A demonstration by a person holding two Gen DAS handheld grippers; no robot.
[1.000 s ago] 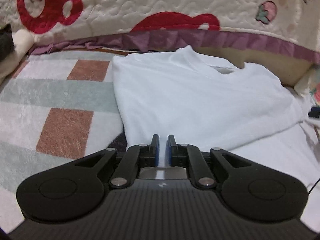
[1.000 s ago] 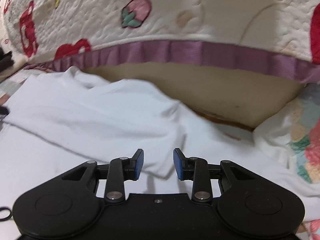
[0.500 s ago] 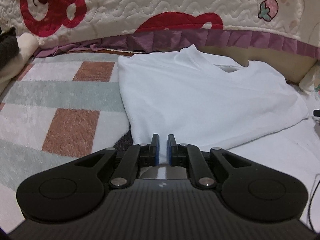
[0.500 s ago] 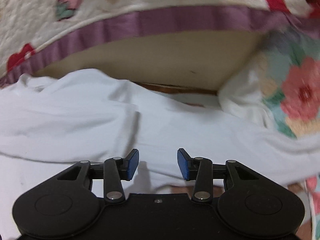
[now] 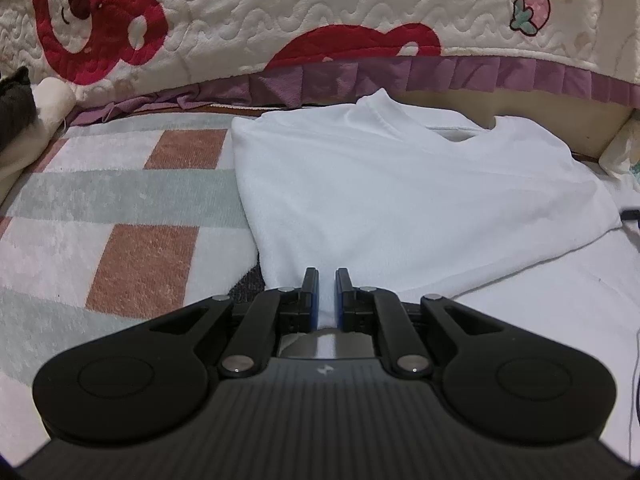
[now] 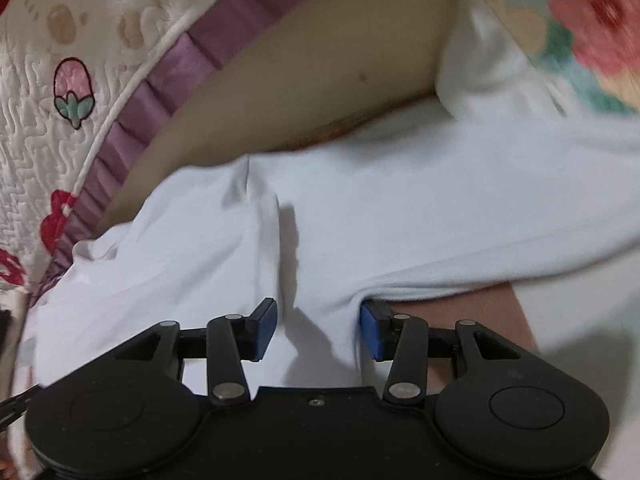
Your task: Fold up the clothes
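White shirt [image 5: 404, 204] sprawls flat across the checked rug [image 5: 120, 216] below the quilted bedspread [image 5: 248, 20], left tongs [image 5: 326, 280] pinched tight on its near fold, right tongs [image 6: 318, 326] spreading wider over loose cloth, gripping nothing.

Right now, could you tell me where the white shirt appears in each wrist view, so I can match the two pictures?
Left wrist: the white shirt fills the centre and right, its near edge pinched in the shut left gripper.
Right wrist: it spans the middle, with cloth between the opening jaws of the right gripper.
Shared landmark: the quilt's purple ruffle behind it.
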